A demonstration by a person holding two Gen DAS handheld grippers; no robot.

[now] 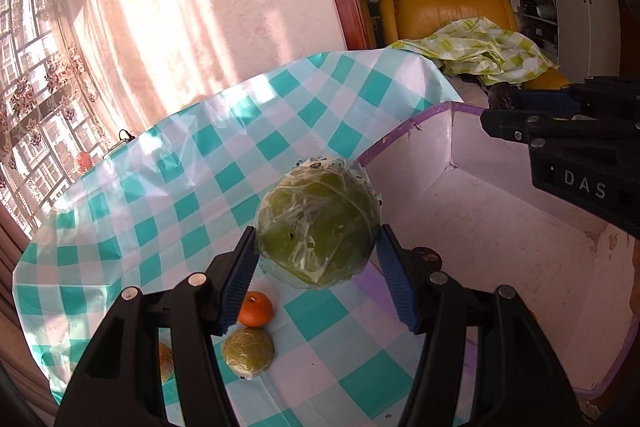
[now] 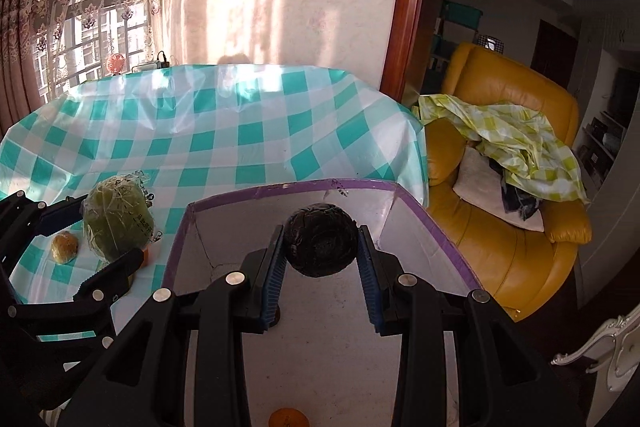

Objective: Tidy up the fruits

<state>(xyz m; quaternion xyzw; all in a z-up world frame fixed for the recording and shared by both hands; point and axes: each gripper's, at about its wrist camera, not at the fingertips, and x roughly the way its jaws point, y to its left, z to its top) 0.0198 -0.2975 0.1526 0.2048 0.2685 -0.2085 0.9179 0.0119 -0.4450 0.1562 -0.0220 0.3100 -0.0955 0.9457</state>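
My left gripper (image 1: 318,257) is shut on a large green fruit (image 1: 318,223) wrapped in clear film, held above the teal-checked tablecloth (image 1: 168,219) next to the box rim. The right wrist view shows that green fruit (image 2: 118,223) in the left gripper (image 2: 94,241) at the left. My right gripper (image 2: 322,261) is shut on a dark round fruit (image 2: 322,241), held over the white box with a purple rim (image 2: 280,191). A tangerine (image 1: 256,309), a small wrapped green fruit (image 1: 248,351) and a yellowish fruit (image 1: 165,363) lie on the cloth below.
The white box (image 1: 500,227) stands at the table's right end, with an orange fruit (image 2: 288,418) on its floor. A yellow armchair (image 2: 520,227) with a green-checked cloth (image 2: 512,139) stands beyond the table's right edge. A wall and a curtained window lie behind.
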